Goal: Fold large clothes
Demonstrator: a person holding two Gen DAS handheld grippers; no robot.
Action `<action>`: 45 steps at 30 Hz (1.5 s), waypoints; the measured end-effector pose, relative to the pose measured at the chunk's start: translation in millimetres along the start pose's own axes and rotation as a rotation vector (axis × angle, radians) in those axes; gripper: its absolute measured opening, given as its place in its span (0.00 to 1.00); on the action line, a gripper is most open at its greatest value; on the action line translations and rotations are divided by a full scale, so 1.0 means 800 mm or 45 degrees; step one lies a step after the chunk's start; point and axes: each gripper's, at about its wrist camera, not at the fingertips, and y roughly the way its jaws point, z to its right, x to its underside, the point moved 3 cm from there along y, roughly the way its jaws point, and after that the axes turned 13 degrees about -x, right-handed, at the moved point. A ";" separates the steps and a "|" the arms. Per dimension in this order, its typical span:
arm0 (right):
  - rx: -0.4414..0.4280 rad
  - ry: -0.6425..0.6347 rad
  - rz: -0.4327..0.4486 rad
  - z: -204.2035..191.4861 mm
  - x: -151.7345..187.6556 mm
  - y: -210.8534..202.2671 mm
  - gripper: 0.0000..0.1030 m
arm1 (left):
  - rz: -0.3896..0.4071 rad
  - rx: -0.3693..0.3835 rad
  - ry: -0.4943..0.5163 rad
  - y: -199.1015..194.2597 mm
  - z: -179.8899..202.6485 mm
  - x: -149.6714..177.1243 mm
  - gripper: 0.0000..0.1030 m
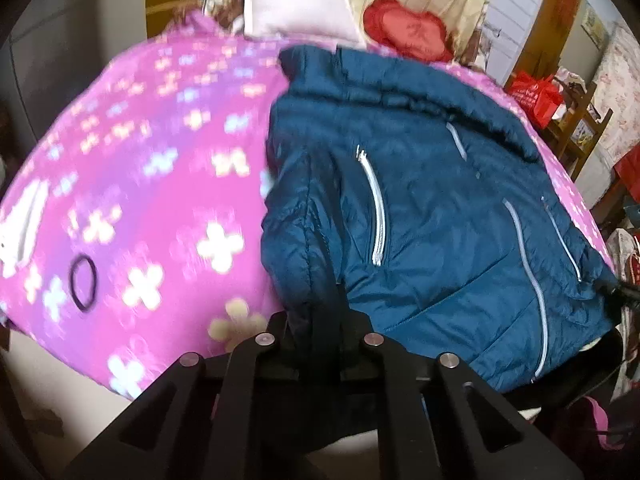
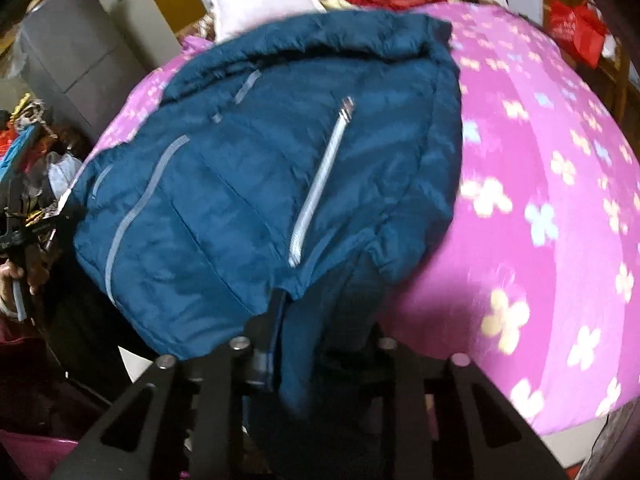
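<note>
A dark teal padded jacket (image 1: 432, 208) with pale zippers lies front side up on a bed under a pink flowered blanket (image 1: 152, 184). My left gripper (image 1: 320, 320) is shut on the jacket's near left hem corner. In the right wrist view the same jacket (image 2: 248, 184) lies spread out, and my right gripper (image 2: 316, 344) is shut on its near right hem, with a fold of teal cloth bunched between the fingers. The left gripper (image 2: 16, 236) shows at the far left edge of the right wrist view.
A black hair tie (image 1: 83, 283) lies on the blanket at the left. A white pillow (image 1: 296, 8) and a red cushion (image 1: 408, 30) sit at the bed's head. A red bag (image 1: 534, 92) and clutter stand on shelves at the right. A grey cabinet (image 2: 76, 56) stands left.
</note>
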 end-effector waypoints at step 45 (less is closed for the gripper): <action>0.279 0.220 0.419 0.200 -0.466 0.120 0.20 | 0.180 -0.269 -0.304 0.231 0.051 -0.415 0.00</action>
